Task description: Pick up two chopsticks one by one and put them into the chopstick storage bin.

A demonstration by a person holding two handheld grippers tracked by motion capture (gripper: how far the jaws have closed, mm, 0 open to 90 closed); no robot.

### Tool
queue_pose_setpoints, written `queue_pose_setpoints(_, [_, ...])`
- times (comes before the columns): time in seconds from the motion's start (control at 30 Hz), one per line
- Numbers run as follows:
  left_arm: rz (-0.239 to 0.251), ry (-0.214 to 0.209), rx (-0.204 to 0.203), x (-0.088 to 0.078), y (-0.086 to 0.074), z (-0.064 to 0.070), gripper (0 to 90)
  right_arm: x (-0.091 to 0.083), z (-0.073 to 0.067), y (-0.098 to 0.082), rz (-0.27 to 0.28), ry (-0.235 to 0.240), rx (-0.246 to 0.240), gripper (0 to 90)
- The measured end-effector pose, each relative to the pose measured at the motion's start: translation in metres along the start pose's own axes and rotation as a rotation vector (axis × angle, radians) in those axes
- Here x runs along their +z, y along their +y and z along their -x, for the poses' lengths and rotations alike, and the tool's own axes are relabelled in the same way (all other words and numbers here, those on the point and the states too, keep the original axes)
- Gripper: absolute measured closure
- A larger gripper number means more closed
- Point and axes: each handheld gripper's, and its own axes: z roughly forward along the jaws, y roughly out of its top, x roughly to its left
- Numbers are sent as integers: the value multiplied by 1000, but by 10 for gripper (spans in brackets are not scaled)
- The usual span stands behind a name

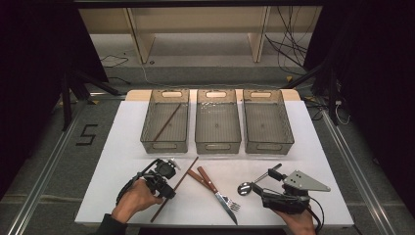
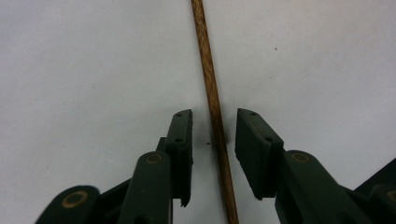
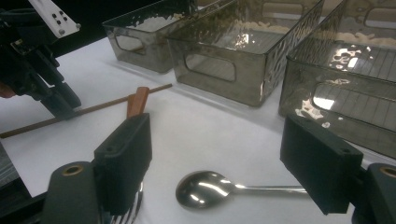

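Observation:
A brown chopstick point(image 1: 183, 177) lies slantwise on the white table point(image 1: 122, 147). My left gripper point(image 1: 169, 193) points down over its lower half. In the left gripper view the chopstick point(image 2: 212, 93) runs up between the two pads, with a narrow gap on each side, so the left gripper point(image 2: 214, 140) is open. My right gripper point(image 1: 262, 188) rests low at the front right, open, facing a steel spoon point(image 1: 244, 188). In the right gripper view the spoon point(image 3: 205, 189) lies between the wide jaws of the right gripper point(image 3: 222, 158), untouched.
Three clear grey bins stand in a row at the back: the left bin point(image 1: 147, 128) holds another chopstick point(image 1: 166, 122); the middle bin point(image 1: 218, 146) and the right bin point(image 1: 288, 132) look bare. A wooden-handled knife point(image 1: 209, 181) and fork point(image 1: 234, 204) lie between the grippers.

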Motion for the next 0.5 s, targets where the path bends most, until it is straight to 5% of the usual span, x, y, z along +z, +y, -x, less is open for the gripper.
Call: queue_pose_setpoints(0.5, [7, 34, 2, 4, 1, 1, 807, 0, 0, 0, 1, 0, 0, 257])
